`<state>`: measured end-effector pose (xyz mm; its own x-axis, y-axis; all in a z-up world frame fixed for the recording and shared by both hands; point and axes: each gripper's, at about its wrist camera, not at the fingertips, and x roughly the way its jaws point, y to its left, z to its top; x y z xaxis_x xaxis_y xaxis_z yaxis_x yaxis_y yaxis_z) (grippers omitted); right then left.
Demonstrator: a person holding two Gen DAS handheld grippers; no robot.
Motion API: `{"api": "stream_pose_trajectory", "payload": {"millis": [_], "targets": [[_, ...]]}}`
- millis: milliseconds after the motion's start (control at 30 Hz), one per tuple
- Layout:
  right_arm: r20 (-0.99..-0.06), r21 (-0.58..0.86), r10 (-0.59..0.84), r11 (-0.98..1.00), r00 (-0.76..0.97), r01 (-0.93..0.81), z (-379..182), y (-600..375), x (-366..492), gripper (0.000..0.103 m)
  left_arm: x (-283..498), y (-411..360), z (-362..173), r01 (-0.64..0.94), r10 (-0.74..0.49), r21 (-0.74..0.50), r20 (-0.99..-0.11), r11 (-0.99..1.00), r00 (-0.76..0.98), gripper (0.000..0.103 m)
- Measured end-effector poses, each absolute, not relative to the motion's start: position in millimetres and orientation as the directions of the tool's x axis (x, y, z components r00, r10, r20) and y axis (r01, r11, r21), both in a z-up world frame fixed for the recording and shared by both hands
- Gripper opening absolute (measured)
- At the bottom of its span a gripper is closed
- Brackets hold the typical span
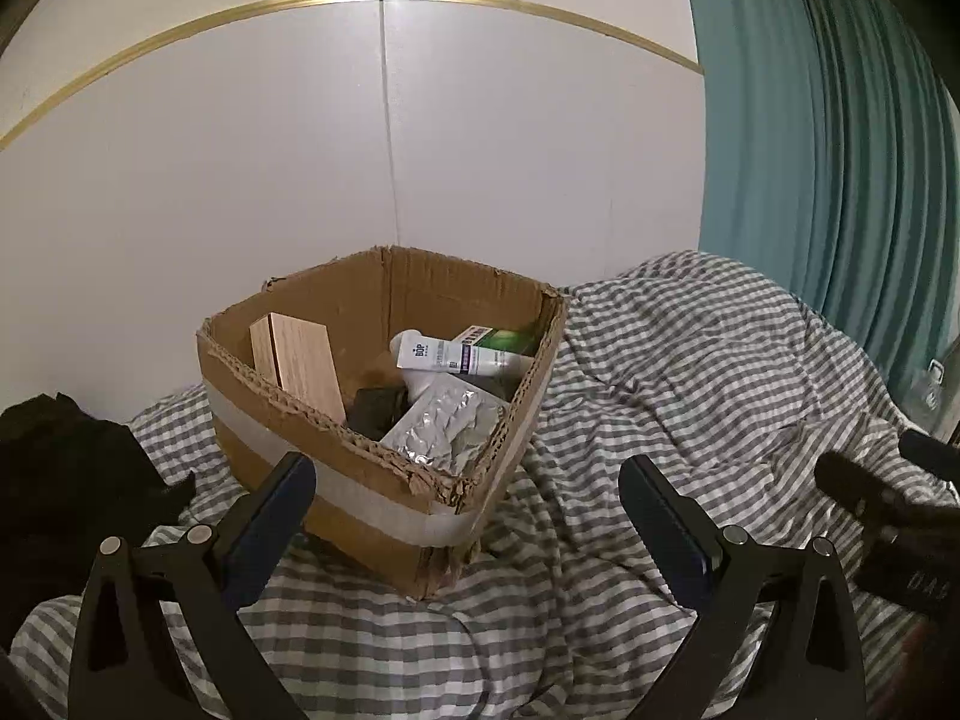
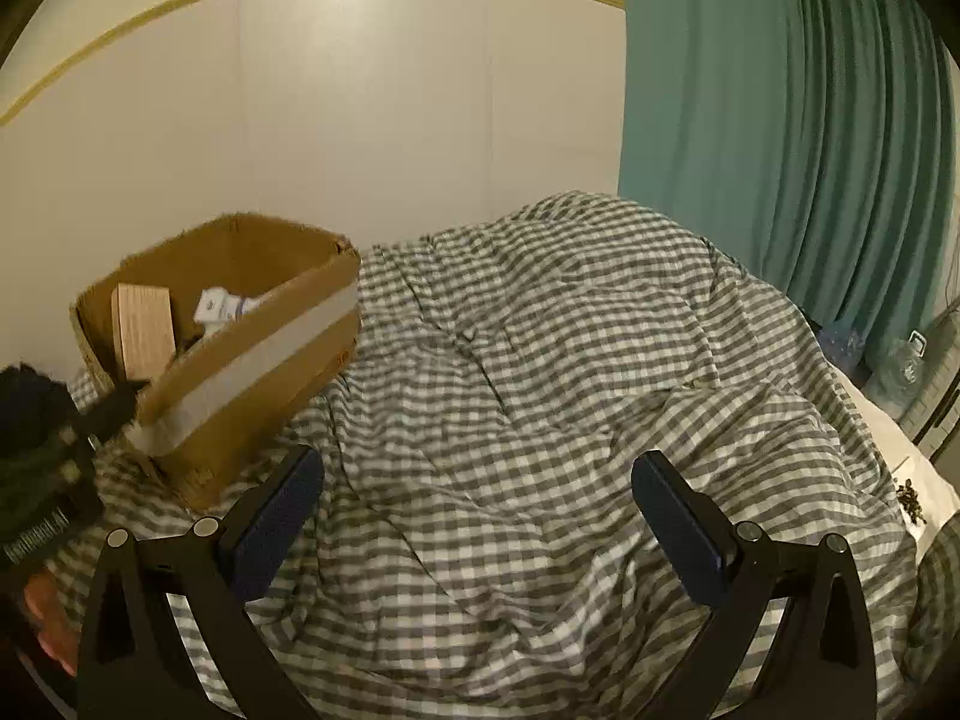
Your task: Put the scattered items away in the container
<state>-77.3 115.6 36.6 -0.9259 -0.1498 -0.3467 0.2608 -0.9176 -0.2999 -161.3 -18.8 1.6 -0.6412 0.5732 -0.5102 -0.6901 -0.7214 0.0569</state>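
Note:
A torn cardboard box (image 1: 384, 498) with a pale tape band sits on a grey-and-white checked duvet (image 1: 690, 372). Inside lie a wooden block (image 1: 300, 363), a white tube (image 1: 456, 357), a green carton (image 1: 498, 339), a silver foil pack (image 1: 444, 426) and something dark. My left gripper (image 1: 465, 471) is open just in front of the box's near corner, with nothing held. In the right wrist view the box (image 2: 240, 360) stands at the left. My right gripper (image 2: 480, 480) is wide open over bare duvet (image 2: 540, 360), to the right of the box.
A black fuzzy thing (image 1: 66, 468) lies left of the box. The wall runs close behind the box, and a teal curtain (image 2: 780, 150) hangs at the right. The other gripper's black body (image 1: 888, 516) shows at the right edge. Dark crumbs (image 2: 912, 498) lie on a white sheet.

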Motion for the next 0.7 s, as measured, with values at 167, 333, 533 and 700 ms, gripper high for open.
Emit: {"api": "stream_pose_trajectory", "payload": {"millis": [167,333,533,700], "targets": [[-0.342,-0.302,-0.160,-0.914,-0.926,0.270,35.8,112.2,-78.2,0.103,-164.1,-20.6,-3.0,-0.675,0.564,0.039,-0.516,-0.737,-0.645,0.103],[-0.350,-0.305,-0.157,-0.913,-0.923,0.271,34.4,109.3,-71.2,0.103,-164.7,-26.1,-2.4,-0.667,0.562,0.028,-0.513,-0.745,-0.649,0.103],[-0.352,-0.313,-0.149,-0.912,-0.924,0.266,31.6,109.1,-70.7,0.103,-161.8,-29.7,1.1,-0.661,0.563,0.034,-0.493,-0.750,-0.664,0.103],[-0.353,-0.314,-0.149,-0.911,-0.924,0.267,31.2,109.1,-71.2,0.103,-159.3,-30.8,3.9,-0.663,0.568,0.035,-0.484,-0.748,-0.666,0.103]]}}
